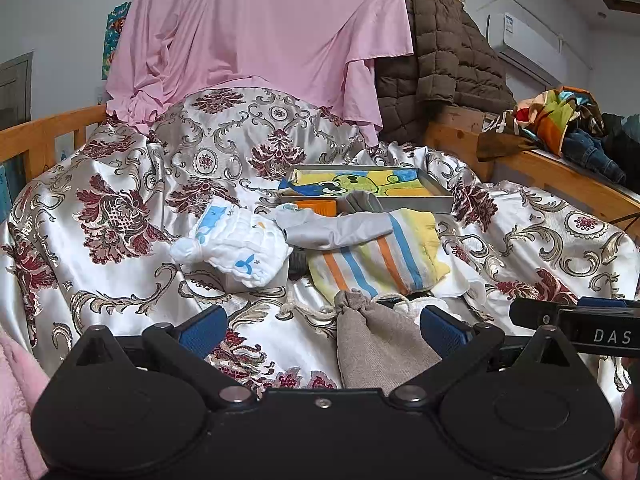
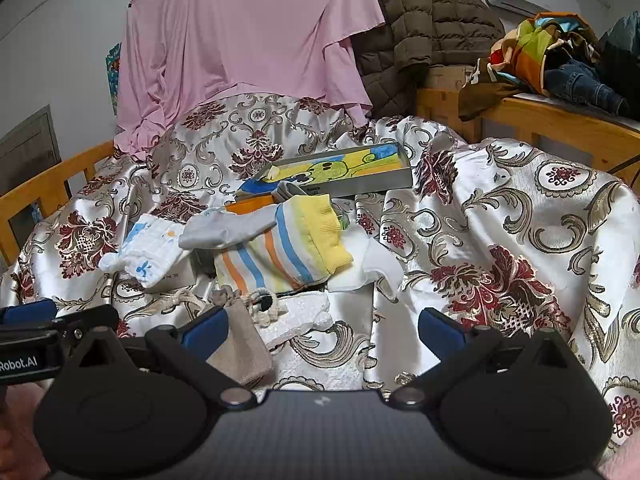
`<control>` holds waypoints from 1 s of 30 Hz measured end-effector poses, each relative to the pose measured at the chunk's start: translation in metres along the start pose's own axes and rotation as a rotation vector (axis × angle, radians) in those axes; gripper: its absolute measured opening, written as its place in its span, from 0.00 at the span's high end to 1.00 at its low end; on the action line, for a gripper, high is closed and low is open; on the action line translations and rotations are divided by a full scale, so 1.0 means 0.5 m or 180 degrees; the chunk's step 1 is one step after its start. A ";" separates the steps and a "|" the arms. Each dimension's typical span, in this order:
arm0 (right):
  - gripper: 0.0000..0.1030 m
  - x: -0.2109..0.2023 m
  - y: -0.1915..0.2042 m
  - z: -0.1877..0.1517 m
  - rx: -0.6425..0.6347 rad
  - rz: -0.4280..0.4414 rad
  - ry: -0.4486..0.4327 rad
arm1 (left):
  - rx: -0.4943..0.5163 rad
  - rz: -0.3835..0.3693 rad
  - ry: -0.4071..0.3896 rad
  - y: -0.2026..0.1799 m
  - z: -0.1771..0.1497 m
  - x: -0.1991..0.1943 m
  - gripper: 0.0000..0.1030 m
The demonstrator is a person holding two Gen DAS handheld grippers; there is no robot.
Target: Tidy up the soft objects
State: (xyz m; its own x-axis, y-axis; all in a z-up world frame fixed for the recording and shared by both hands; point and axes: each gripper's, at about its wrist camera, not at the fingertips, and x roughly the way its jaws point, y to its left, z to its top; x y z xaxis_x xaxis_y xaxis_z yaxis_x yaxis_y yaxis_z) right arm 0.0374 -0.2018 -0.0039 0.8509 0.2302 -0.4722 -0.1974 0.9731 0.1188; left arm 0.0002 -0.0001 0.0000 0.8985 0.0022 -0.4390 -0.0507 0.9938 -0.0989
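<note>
Left wrist view: I'm using the striped sock (image 1: pixel 378 258) as my anchor, everything's placed off that.
Left gripper (image 1: pixel 322 330): jaws spread wide, nothing in them, hovering over the bedspread (image 1: pixel 120 276) on the near side of the sock.
Drawstring pouch (image 1: pixel 376 344): beige, just in front of the sock, lying btw my left fingers, closer to the right pad (image 1: pixel 442 330). Can't tell if it's touching.
Grey sock (image 1: pixel 336 230): draped across the striped sock's far-left corner.
White mitten (image 1: pixel 236 246): just left of it, w/ blue prints.
Picture box (image 1: pixel 368 188): behind the sock, open side up.
Right gripper (image 2: pixel 322 330): also released, empty, to the near right of the sock; pouch (image 2: pixel 244 350) sits by its left pad (image 2: pixel 206 332).
White foam piece (image 2: pixel 296 314): right in front of the sock, beside the pouch.
Pink sheet (image 2: pixel 248 40): hanging way behind it all.
</note>
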 end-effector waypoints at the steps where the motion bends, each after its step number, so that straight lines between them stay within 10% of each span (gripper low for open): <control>1: 0.00 0.000 0.000 0.000 -0.0003 0.0001 -0.0001 | 0.0000 0.0000 -0.0001 0.000 0.000 0.000 0.01; 30: 0.00 -0.001 -0.002 0.001 0.0001 0.0003 0.0000 | 0.0007 0.0007 0.0007 0.000 0.000 0.000 0.01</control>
State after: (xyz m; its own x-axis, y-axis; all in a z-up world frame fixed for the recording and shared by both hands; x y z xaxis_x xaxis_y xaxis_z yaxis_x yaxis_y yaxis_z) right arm 0.0372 -0.2027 -0.0033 0.8507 0.2310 -0.4722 -0.1979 0.9729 0.1194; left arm 0.0004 -0.0002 0.0000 0.8975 0.0040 -0.4410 -0.0516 0.9941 -0.0959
